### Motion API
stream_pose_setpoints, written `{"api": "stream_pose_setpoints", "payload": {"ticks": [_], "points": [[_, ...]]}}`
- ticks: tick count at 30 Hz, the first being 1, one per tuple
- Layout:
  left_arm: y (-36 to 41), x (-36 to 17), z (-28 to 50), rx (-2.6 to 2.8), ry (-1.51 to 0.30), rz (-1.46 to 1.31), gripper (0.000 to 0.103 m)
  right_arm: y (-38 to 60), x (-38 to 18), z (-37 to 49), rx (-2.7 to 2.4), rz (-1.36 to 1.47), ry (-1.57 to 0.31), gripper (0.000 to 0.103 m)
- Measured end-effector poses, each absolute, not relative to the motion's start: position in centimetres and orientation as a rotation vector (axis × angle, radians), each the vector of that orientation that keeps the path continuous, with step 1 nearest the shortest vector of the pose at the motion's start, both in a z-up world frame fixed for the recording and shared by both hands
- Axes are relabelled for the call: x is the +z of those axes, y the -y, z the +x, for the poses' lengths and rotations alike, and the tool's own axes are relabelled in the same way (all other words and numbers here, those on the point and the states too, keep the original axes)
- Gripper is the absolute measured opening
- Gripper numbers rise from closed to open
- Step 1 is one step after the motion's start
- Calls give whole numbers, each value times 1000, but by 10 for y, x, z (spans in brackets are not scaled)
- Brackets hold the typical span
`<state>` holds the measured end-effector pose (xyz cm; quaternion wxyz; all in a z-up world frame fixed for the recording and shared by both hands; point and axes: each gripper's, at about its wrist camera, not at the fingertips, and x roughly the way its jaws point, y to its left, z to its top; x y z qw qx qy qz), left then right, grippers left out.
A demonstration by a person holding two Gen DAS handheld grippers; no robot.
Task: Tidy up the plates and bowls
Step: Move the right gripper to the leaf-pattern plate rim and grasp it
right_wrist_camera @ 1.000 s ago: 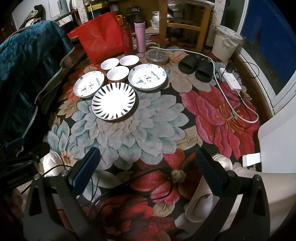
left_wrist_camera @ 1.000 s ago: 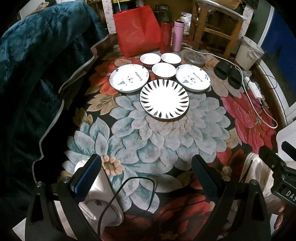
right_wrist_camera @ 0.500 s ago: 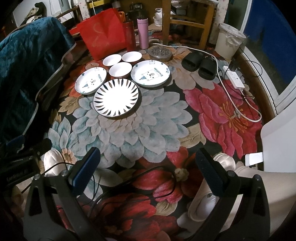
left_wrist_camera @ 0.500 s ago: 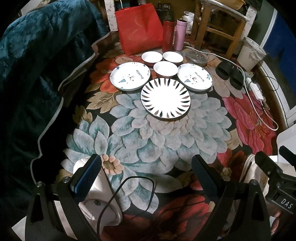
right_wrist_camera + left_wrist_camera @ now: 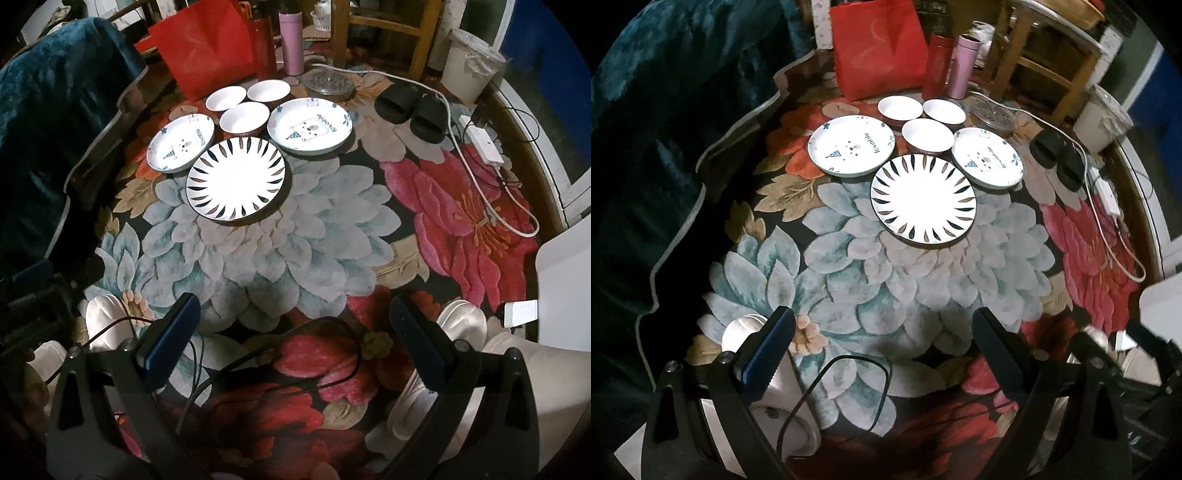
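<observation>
A black-and-white striped plate [image 5: 923, 198] [image 5: 236, 179] lies on the floral rug. Two bear-print plates flank it, one on the left [image 5: 851, 145] [image 5: 180, 143] and one on the right [image 5: 988, 158] [image 5: 311, 126]. Three small white bowls [image 5: 928, 134] [image 5: 244, 118] sit in a cluster just behind. My left gripper [image 5: 882, 343] and my right gripper [image 5: 295, 332] are both open and empty, held well short of the dishes above the near part of the rug.
A red bag [image 5: 879, 44], a red flask [image 5: 938, 64] and a pink flask [image 5: 964, 64] stand behind the bowls. Black slippers [image 5: 412, 107], a power strip [image 5: 482, 142] with white cable and a bin [image 5: 471, 70] lie right. A teal blanket [image 5: 665, 129] rises left. White shoes [image 5: 107, 321] and black cables are near.
Both grippers have moved a little forward toward the dishes, which look slightly larger. Both stay open. No dish has moved.
</observation>
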<state>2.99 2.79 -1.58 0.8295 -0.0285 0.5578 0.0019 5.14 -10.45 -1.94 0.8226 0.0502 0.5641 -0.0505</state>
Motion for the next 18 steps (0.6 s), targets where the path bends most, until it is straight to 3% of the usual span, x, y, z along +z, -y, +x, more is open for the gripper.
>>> {"api": "stream_pose_setpoints", "payload": {"ticks": [18], "points": [[-57, -100, 118, 29, -1301, -299, 97, 121, -77, 164, -80, 222, -1297, 103]]}}
